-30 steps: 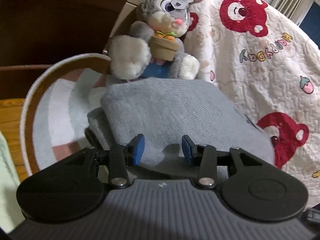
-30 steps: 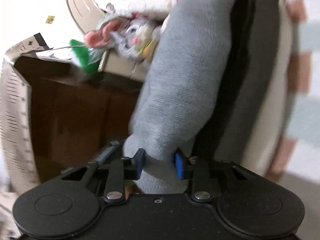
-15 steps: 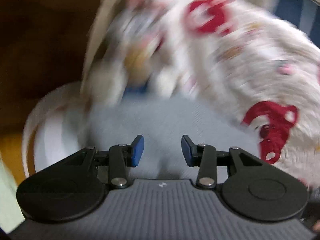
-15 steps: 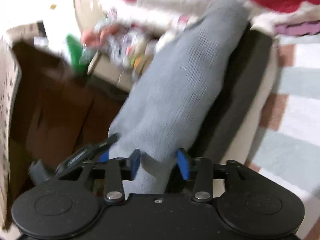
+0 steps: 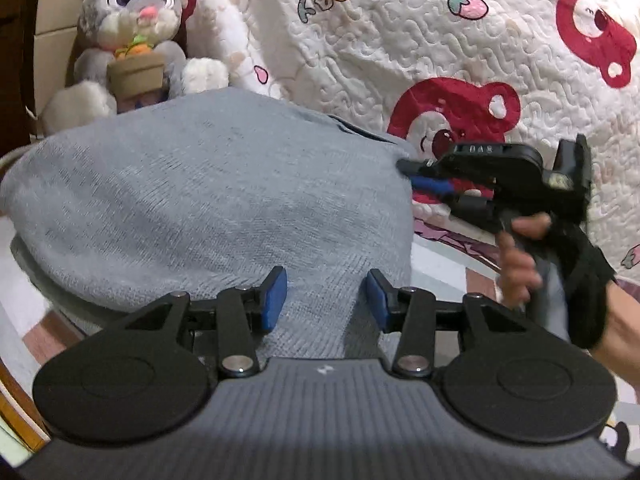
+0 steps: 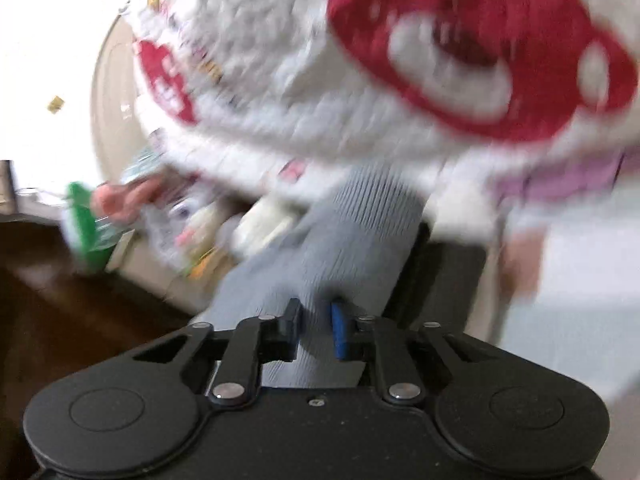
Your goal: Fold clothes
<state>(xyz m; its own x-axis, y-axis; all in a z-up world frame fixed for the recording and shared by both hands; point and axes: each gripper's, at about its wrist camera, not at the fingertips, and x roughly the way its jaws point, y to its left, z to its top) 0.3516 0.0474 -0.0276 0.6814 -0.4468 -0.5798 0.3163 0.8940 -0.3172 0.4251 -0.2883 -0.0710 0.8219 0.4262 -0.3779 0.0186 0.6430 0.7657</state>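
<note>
A grey knit garment (image 5: pixel 208 196) lies folded in a thick bundle over a darker layer. My left gripper (image 5: pixel 326 300) is open, its blue pads on either side of the garment's near edge. The right gripper shows in the left wrist view (image 5: pixel 424 178) at the garment's right corner. In the right wrist view, the right gripper (image 6: pixel 316 330) is shut on a fold of the grey garment (image 6: pixel 348 236); that view is blurred.
A white quilt with red bears (image 5: pixel 440 52) rises behind and to the right. A grey plush rabbit (image 5: pixel 132 40) sits at the back left. A striped round rug (image 5: pixel 24 320) lies under the garment. Dark wooden furniture (image 6: pixel 60 300) is to the left.
My left gripper has swung right, bringing the right gripper and hand into its view. The right gripper has closed tighter on the grey fold and moved toward the quilt.
</note>
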